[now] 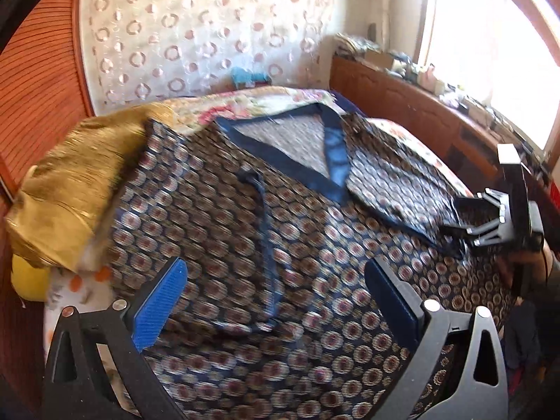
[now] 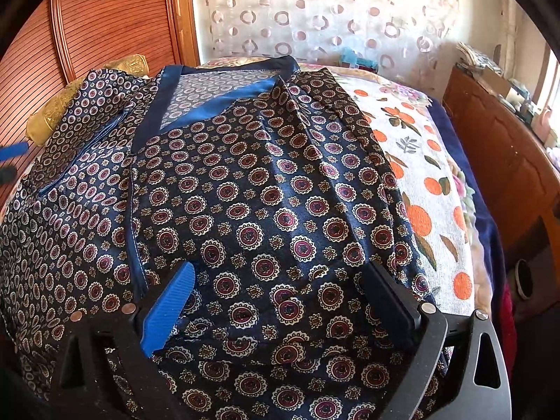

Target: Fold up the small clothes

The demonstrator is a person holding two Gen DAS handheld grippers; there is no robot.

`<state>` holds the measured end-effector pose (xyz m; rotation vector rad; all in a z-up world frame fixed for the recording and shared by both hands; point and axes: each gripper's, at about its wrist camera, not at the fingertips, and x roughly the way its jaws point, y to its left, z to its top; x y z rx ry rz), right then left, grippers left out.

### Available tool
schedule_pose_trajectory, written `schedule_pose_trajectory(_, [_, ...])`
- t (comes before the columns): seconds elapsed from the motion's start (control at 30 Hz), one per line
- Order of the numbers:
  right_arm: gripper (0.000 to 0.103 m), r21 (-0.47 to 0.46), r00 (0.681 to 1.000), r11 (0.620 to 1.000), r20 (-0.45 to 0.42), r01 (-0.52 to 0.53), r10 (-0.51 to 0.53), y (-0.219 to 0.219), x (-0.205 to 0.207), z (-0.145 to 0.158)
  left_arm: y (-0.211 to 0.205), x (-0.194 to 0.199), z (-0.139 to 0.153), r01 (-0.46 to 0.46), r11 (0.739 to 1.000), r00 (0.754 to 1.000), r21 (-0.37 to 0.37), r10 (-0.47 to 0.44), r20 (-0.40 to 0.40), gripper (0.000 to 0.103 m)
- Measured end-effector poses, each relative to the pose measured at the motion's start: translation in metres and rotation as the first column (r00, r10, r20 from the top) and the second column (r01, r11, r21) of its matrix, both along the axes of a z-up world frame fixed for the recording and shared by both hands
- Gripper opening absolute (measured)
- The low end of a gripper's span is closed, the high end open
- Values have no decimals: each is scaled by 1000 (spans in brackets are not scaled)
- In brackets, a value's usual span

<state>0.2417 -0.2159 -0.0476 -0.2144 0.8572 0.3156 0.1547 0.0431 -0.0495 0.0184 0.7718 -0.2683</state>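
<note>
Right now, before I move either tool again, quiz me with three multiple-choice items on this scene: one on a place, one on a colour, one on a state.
1. Where does the gold cushion lie?
A. on the window side of the patterned top
B. on the wooden-panel side of the patterned top
C. on top of the neckline

2. What colour is the neckline trim of the patterned top?
A. plain blue
B. orange
C. gold

3. How does the right tool stand?
A. shut on a sleeve
B. shut on nothing
C. open above the cloth

Answers:
1 B, the cushion sits next to the ribbed wooden panel, opposite the window.
2 A, a blue band edges the V-shaped opening.
3 C, its pads stand wide apart, with flat cloth showing between them and nothing pinched.
</note>
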Motion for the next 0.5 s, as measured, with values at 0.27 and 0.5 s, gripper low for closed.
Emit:
schedule_pose_trajectory(0.27, [97, 0, 1000, 1000, 0, -1, 1, 0, -1, 0, 31, 10, 23, -51, 999, 998, 9, 51, 49, 94])
schedule_pose_trajectory(0.5, [97, 1, 1000, 1000, -1, 1, -1, -1, 0, -1, 36, 31, 24, -43, 999, 998, 30, 42, 48, 90])
